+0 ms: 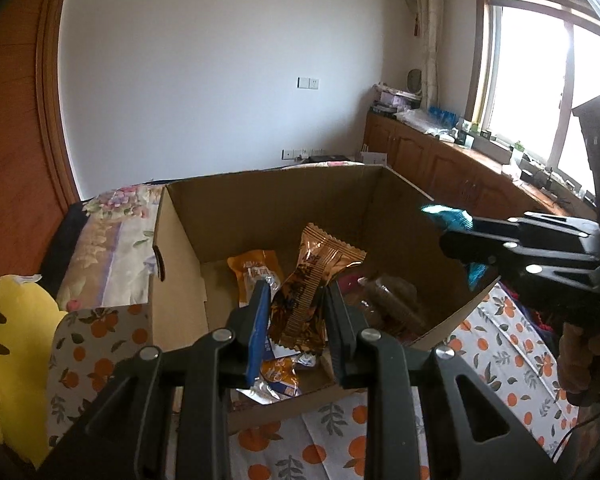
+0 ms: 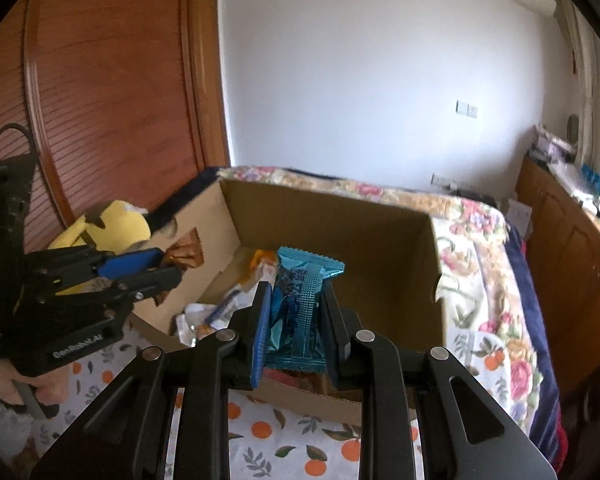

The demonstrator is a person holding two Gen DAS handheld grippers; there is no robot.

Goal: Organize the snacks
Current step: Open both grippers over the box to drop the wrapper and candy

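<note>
Left hand-held gripper (image 1: 296, 300) clamps bronze snack packet (image 1: 312, 284) above cardboard box (image 1: 260, 200) | right hand-held gripper (image 2: 296, 308) clamps teal snack packet (image 2: 300, 304) over box's near edge | box sits on bed (image 1: 500, 340)

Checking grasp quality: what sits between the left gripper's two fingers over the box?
In the left wrist view, the left gripper is shut on a brown snack packet, above the cardboard box.

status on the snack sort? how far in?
Done: several packets already lie in the box, one an orange pack. In hand: left gripper holds a brown packet, right gripper a blue packet, both over the box. Left: release both; no loose snacks visible outside it.
</note>
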